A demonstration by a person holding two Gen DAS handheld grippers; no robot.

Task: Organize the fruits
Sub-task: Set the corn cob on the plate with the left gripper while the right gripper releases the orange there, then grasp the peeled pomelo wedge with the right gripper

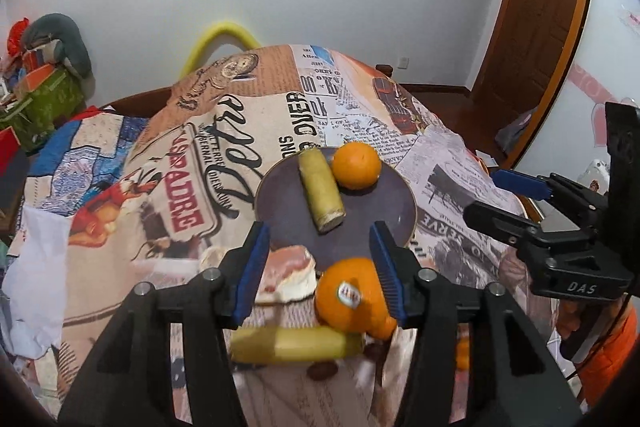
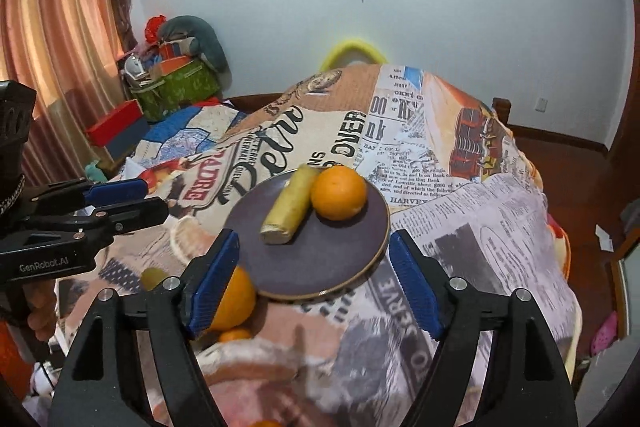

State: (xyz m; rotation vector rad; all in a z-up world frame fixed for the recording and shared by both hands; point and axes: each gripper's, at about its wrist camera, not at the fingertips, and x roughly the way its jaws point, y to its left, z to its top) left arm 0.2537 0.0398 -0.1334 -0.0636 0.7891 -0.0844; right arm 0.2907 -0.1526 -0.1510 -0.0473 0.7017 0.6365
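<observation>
A dark purple plate (image 1: pixel 372 219) (image 2: pixel 340 259) lies on the printed cloth. On it are an orange (image 1: pixel 357 165) (image 2: pixel 339 191) and a yellowish cut stalk piece (image 1: pixel 321 190) (image 2: pixel 287 206). Near the plate's front edge an orange with a sticker (image 1: pixel 348 297) (image 2: pixel 236 301) rests on the cloth, with a small orange (image 1: pixel 386 327) (image 2: pixel 234 335) and another yellow stalk piece (image 1: pixel 296 343) beside it. My left gripper (image 1: pixel 322 269) is open, its jaws either side of the stickered orange without touching it. My right gripper (image 2: pixel 314 285) is open and empty over the plate's front edge.
The cloth-covered table drops off on all sides. A green box with clutter (image 2: pixel 180 87) and a red box (image 2: pixel 116 123) stand at the far left. A wooden door (image 1: pixel 540 7) is at the right. Small brown items (image 1: pixel 320 371) lie near the stalk piece.
</observation>
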